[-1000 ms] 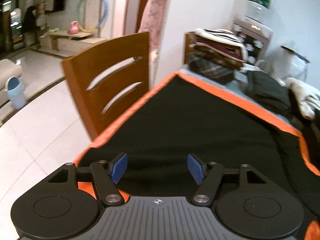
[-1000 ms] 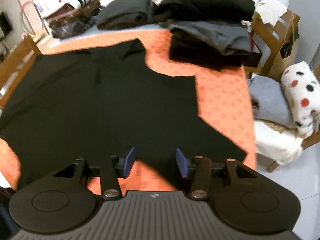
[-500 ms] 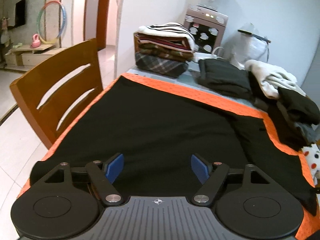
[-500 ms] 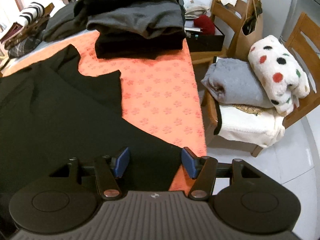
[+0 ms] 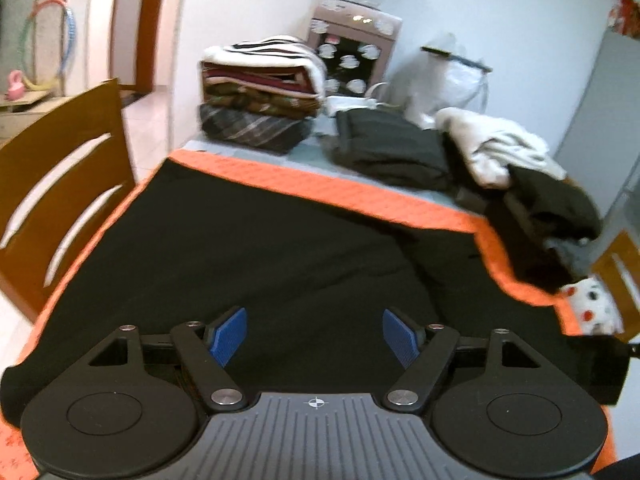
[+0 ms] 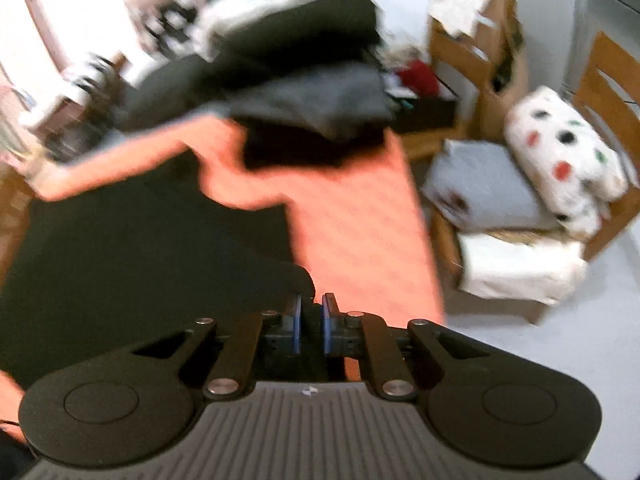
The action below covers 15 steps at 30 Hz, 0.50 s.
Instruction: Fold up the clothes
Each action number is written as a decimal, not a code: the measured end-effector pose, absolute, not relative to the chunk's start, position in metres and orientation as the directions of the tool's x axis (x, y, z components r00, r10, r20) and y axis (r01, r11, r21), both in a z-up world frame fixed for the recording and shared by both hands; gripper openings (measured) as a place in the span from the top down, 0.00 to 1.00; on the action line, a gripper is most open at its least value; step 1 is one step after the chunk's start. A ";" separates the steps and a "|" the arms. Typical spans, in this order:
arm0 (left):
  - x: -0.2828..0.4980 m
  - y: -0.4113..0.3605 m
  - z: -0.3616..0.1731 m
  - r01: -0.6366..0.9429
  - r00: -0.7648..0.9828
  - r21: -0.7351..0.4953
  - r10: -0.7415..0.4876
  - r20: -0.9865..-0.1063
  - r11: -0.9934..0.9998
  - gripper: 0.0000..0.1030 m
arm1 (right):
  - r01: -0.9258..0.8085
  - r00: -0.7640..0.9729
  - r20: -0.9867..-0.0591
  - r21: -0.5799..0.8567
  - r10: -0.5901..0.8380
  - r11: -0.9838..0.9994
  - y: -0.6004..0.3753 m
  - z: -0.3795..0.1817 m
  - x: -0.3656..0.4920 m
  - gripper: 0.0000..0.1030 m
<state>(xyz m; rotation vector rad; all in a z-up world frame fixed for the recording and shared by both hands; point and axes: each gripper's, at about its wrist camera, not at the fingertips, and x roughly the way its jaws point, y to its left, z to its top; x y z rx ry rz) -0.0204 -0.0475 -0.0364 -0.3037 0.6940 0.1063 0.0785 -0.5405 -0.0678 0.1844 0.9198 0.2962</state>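
Over the table, left wrist view:
Left gripper (image 5: 314,334): spread wide, holding nothing, hovering low above the black garment (image 5: 248,248).
Garment place: laid flat on the orange cloth (image 5: 360,196); folded clothes stack (image 5: 260,92) behind it, wooden chair (image 5: 60,184) at the left.

Right wrist view (blurred):
Right gripper (image 6: 311,322): blue pads nearly together, pinching a corner of the black garment (image 6: 140,248) at the cloth's near right edge.
Beside it: spotted pillow (image 6: 560,152) on a chair.
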 end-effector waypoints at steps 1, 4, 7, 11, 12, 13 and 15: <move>-0.017 -0.049 -0.033 -0.172 0.772 -0.257 -0.032 -0.635 0.951 0.25 | -0.202 0.573 -0.731 0.312 0.370 0.928 -0.534 -0.055 0.075 0.88; -0.009 -0.054 -0.023 -0.086 0.786 -0.297 -0.119 -0.607 0.951 0.24 | -0.307 0.561 -0.667 0.382 0.490 0.872 -0.506 -0.025 0.066 0.88; -0.002 -0.063 -0.010 0.033 0.786 -0.343 -0.236 -0.571 0.939 0.23 | -0.402 0.521 -0.621 0.427 0.586 0.810 -0.468 -0.007 0.064 0.88; 0.005 -0.077 0.003 0.149 0.761 -0.407 -0.368 -0.535 0.901 0.21 | -0.491 0.443 -0.567 0.495 0.695 0.717 -0.418 0.005 0.071 0.88; 0.007 -0.081 0.005 0.173 0.752 -0.425 -0.398 -0.526 0.889 0.21 | -0.510 0.419 -0.554 0.512 0.719 0.691 -0.406 0.007 0.074 0.88; 0.007 -0.082 0.007 0.188 0.745 -0.451 -0.426 -0.514 0.873 0.21 | -0.525 0.395 -0.542 0.529 0.742 0.667 -0.394 0.008 0.077 0.88; 0.008 -0.080 0.007 0.185 0.733 -0.514 -0.466 -0.495 0.837 0.21 | -0.560 0.342 -0.525 0.552 0.780 0.617 -0.371 0.011 0.083 0.88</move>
